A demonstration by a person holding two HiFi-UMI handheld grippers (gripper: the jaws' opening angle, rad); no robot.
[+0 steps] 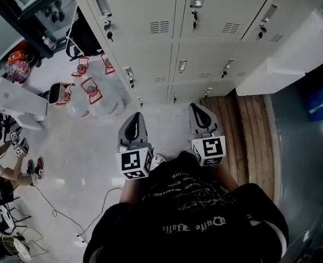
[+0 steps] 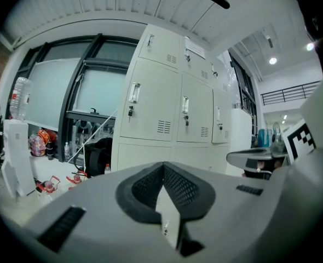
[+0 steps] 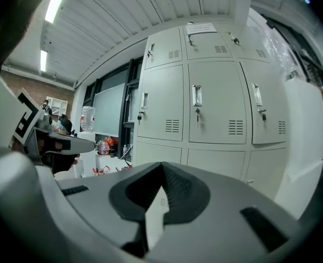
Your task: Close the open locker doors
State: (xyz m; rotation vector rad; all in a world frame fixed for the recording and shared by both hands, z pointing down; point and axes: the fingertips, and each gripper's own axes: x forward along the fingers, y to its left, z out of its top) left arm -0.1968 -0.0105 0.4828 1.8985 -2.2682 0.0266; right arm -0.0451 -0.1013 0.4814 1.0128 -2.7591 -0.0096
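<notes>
The left tongs (image 1: 134,119) and right tongs (image 1: 201,111) are both pressed together with nothing between them. They point at the lockers (image 1: 150,48) from well short of them. One door (image 1: 293,59) stands open at the lockers' right end, upright and swung outward, to the right of both tongs. The right tongs are nearer, so they probably suit the push.
</notes>
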